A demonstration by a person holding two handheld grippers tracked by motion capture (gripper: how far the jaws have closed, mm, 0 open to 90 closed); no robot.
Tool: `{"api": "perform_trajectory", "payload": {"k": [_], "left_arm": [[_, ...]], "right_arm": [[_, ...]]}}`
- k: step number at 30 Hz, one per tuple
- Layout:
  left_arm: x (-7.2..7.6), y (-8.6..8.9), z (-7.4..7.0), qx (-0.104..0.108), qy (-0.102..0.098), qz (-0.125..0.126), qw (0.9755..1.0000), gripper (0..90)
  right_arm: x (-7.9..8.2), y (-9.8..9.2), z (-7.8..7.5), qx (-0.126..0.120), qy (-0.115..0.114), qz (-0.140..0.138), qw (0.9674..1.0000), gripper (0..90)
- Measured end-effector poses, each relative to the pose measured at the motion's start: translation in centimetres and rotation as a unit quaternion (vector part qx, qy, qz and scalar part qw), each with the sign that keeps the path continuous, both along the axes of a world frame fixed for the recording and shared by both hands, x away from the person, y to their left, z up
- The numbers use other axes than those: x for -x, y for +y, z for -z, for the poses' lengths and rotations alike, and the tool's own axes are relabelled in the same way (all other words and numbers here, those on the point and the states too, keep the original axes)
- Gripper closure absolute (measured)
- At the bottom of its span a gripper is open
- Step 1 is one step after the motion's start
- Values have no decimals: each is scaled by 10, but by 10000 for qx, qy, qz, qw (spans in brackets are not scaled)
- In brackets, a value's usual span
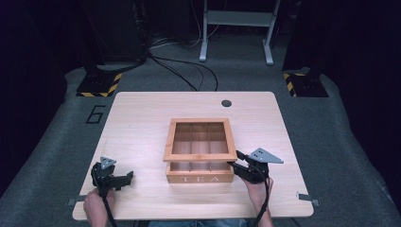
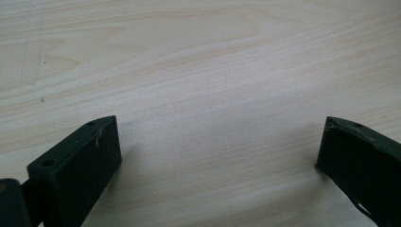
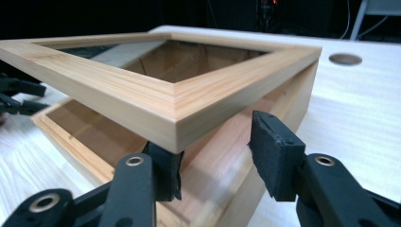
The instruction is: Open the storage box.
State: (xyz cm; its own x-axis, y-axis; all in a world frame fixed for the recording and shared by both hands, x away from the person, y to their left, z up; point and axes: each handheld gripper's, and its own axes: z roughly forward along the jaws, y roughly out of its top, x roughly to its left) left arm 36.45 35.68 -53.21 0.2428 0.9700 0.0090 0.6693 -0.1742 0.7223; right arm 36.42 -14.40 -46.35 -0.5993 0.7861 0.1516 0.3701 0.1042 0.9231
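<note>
A wooden tea box (image 1: 200, 178) marked TEA stands mid-table, with compartments inside. Its framed lid (image 1: 200, 156) is tilted up at the front, with a gap above the base. My right gripper (image 1: 235, 161) sits at the box's front right corner, open. In the right gripper view one jaw of the right gripper (image 3: 215, 142) reaches under the lid (image 3: 156, 101) corner and the other stands outside the box base (image 3: 222, 189). My left gripper (image 1: 127, 177) rests low over the table at the front left, away from the box. The left gripper (image 2: 217, 137) is open over bare wood.
The light wooden table (image 1: 142, 123) has a round cable hole (image 1: 226, 103) at the back. Beyond it are floor cables (image 1: 189, 71), a white stand (image 1: 236, 28) and yellow-black striped bases (image 1: 99, 85). The table's front edge is close to both hands.
</note>
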Motion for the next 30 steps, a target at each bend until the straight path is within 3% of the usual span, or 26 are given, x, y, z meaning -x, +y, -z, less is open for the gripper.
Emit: {"api": "perform_trajectory", "payload": {"k": [8, 15, 22, 25, 26, 30], "left_arm": [[0, 0, 0, 3, 3, 0, 10000, 3], [0, 0, 0, 3, 4, 3, 10000, 3], [0, 0, 0, 3, 3, 2, 10000, 3], [0, 0, 0, 9, 8, -2, 10000, 2], [0, 0, 0, 13, 13, -2, 10000, 3], [0, 0, 0, 16, 12, -4, 10000, 3]], "right_arm": [[3, 0, 15, 192, 245, 44, 9995, 521], [9, -5, 18, 137, 401, 70, 9991, 460], [15, -9, 20, 266, 671, -120, 9973, 340], [16, -8, 29, 465, 933, -223, 9943, 281], [18, -9, 33, 372, 980, -250, 9942, 268], [23, -12, 43, 436, 1162, -245, 9920, 162]]}}
